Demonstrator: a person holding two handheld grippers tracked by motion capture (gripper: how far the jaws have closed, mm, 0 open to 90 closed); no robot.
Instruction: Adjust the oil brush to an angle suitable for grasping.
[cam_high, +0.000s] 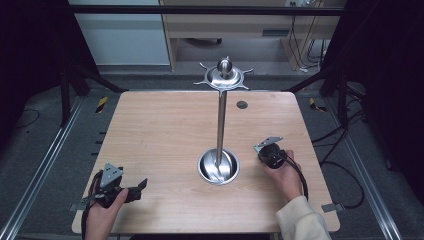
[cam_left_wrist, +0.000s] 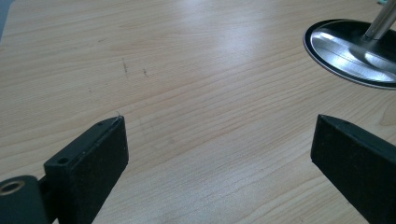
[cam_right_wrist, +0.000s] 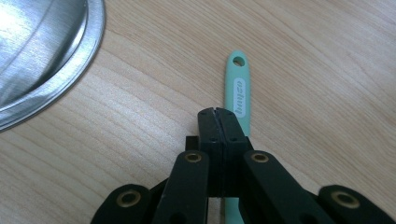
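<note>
- My right claw (cam_right_wrist: 218, 112) is pressed together over the mint-green handle (cam_right_wrist: 239, 88), which lies flat on the table (cam_right_wrist: 327, 56), its holed end sticking out past my jaw tips; I cannot tell whether the pads pinch it.
- Just beside it stands the steel stand's (cam_high: 221, 107) dished round base (cam_right_wrist: 42, 60); it holds only the upright pole.
- My left claw (cam_left_wrist: 219, 140) is spread wide over bare wood, well apart from the base.
</note>
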